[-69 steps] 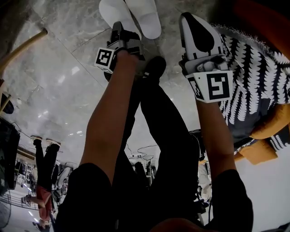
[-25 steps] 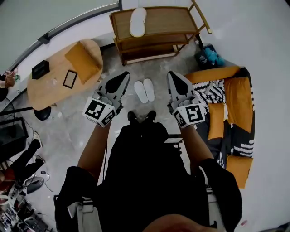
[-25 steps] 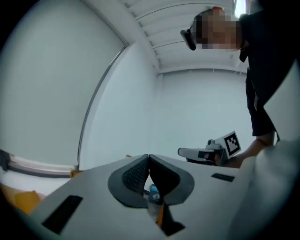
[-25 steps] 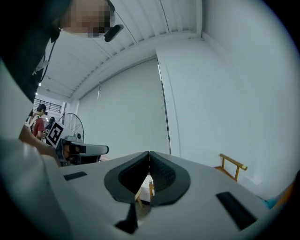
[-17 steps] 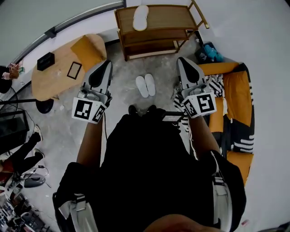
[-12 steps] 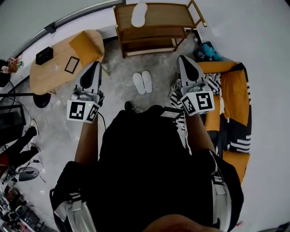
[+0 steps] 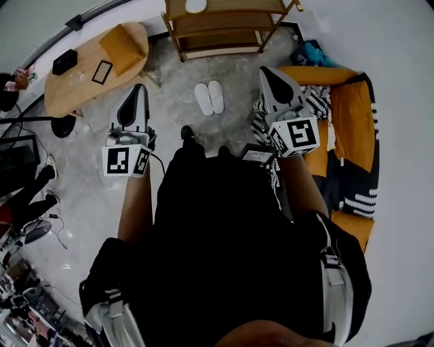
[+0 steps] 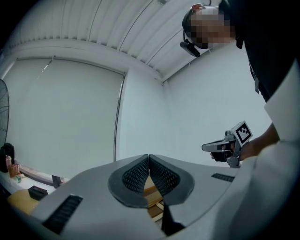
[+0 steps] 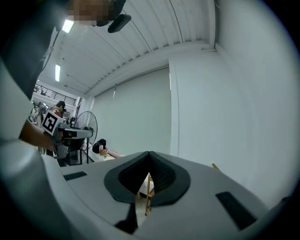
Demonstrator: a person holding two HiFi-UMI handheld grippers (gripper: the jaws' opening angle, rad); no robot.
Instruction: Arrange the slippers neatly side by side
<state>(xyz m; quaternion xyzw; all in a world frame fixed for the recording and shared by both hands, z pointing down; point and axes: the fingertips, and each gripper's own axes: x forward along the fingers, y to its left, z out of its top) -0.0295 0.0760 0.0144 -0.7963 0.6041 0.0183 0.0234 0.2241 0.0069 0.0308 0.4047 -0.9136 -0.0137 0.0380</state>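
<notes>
The left tongs (image 7: 140, 88) are squeezed narrow: their ribbed pads meet at the tips and nothing is caught between them. The right tongs (image 7: 265, 70) are closed tight in the same way and carry nothing. Both are held up level in front of the person, well apart from each other, one at each side of the body.

The pair of white slippers (image 7: 209, 98) lies on the grey floor (image 7: 169, 81), down between the two tongs and touched by neither. The two slippers sit parallel, just beside each other, with their long sides close together.

Beyond the tips of the tongs stands a wooden shelf (image 7: 224, 30). A white thing (image 7: 196, 5) rests on its top board, cut off by the picture's edge.

Out to the left of the left tongs is a round wooden table (image 7: 74, 88) bearing an orange cushion (image 7: 123, 42) and a small black box (image 7: 64, 61). To the right of the right tongs is an orange sofa (image 7: 352, 115), draped with a black-and-white patterned throw (image 7: 317, 101).
</notes>
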